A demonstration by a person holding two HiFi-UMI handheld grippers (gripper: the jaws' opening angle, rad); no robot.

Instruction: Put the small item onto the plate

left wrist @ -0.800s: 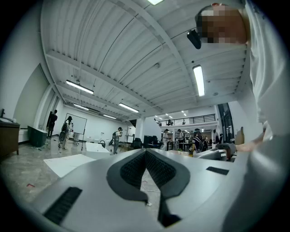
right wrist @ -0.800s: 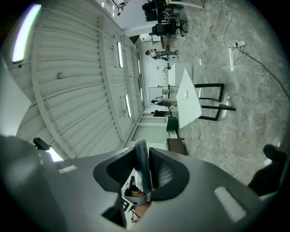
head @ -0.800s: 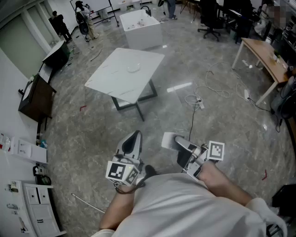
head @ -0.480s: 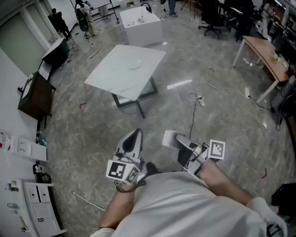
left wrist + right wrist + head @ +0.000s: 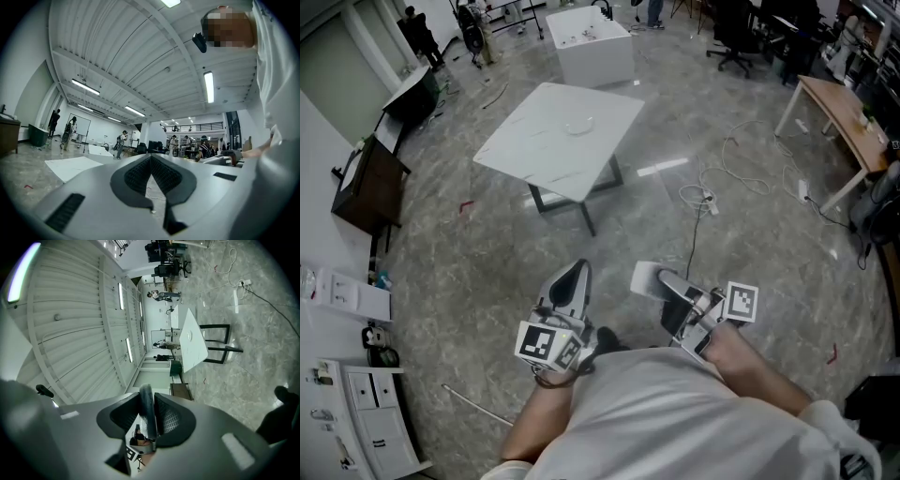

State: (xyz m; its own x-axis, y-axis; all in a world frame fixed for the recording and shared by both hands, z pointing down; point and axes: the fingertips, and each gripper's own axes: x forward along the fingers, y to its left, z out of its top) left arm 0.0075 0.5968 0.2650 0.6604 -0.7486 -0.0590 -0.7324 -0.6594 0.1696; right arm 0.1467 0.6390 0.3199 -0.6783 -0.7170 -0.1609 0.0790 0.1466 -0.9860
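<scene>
**Left to right.** Left gripper [image 5: 571, 276]: one, held low and close to the person's body. In the left gripper view its jaws meet at the tips, clenched with nothing between them. One marker cube [image 5: 546, 345] sits at its rear.

Right gripper [image 5: 646, 279]: one, just beside the left gripper and level with it. In the right gripper view its jaws are clenched on the small item [image 5: 146, 414], a single thin, dark grey piece with a rounded end. The piece stands edge-on between the two pads and projects a little past their tips. Its exact kind cannot be told. A second marker cube [image 5: 739, 303] sits on this gripper.

Ahead of both grippers, well apart from them across the bare floor, stands one white table [image 5: 534, 150]. One plate [image 5: 578, 127] lies on it, towards its far side. The item is therefore in the right gripper, far short of the plate. Beyond the table is one white box [image 5: 592, 45].
</scene>
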